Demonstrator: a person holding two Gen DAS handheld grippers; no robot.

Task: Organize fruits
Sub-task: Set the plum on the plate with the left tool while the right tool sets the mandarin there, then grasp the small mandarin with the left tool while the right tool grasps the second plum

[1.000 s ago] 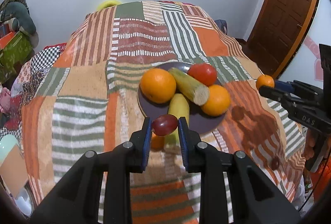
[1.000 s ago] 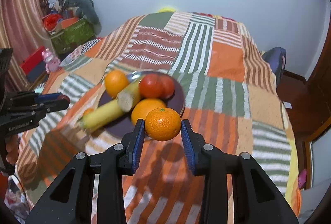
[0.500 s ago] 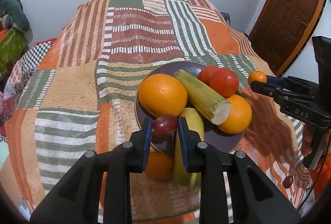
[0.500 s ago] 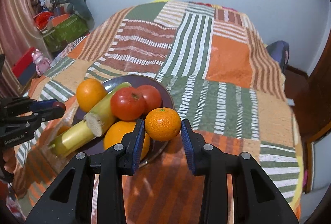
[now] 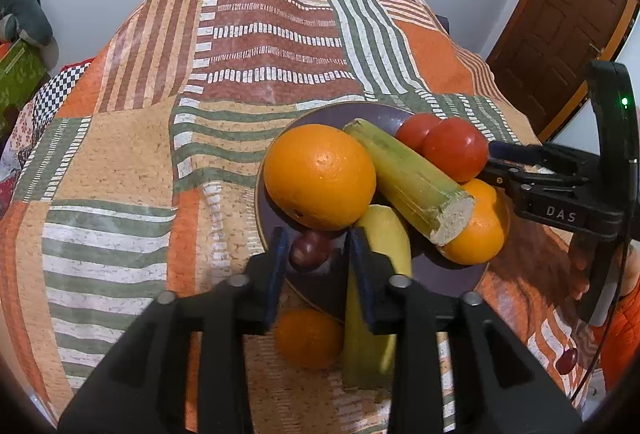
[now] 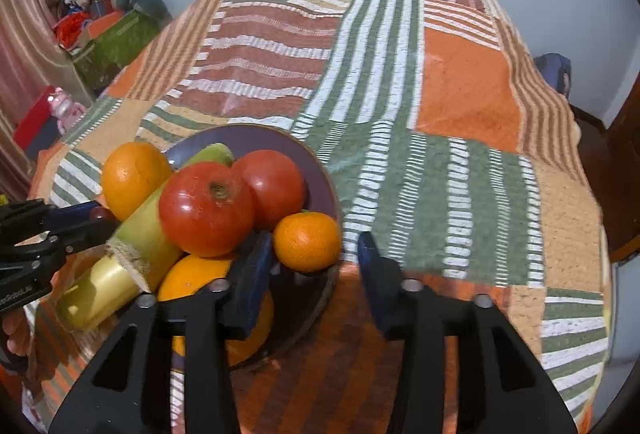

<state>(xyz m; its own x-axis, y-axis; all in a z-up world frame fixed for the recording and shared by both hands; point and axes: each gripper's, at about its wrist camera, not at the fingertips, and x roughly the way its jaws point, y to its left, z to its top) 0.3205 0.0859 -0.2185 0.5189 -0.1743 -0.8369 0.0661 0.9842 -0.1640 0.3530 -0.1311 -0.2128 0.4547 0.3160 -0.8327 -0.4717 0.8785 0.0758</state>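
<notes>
A purple plate (image 5: 340, 109) on the patchwork bedspread holds a large orange (image 5: 320, 175), a cut green stalk (image 5: 408, 177), two tomatoes (image 5: 456, 147), another orange (image 5: 476, 230) and a banana (image 5: 376, 298). My left gripper (image 5: 319, 238) is opening. A dark red grape (image 5: 310, 250) sits between its pads at the plate's near edge, with a gap on its right side. My right gripper (image 6: 314, 240) is opening too. A small mandarin (image 6: 307, 242) rests at the plate rim (image 6: 248, 131) beside the tomatoes (image 6: 208, 207), clear of the right pad.
A small orange (image 5: 308, 338) lies on the bedspread just below the plate, and a loose grape (image 5: 568, 360) at the far right. A wooden door (image 5: 560, 25) stands right. Boxes and clutter (image 6: 108, 33) sit left of the bed. Bare bedspread (image 6: 460, 173) stretches behind the plate.
Both grippers came down and closer to the plate. Their jaws have spread: the grape and the mandarin, gripped before, now lie loose between the pads at the plate.
</notes>
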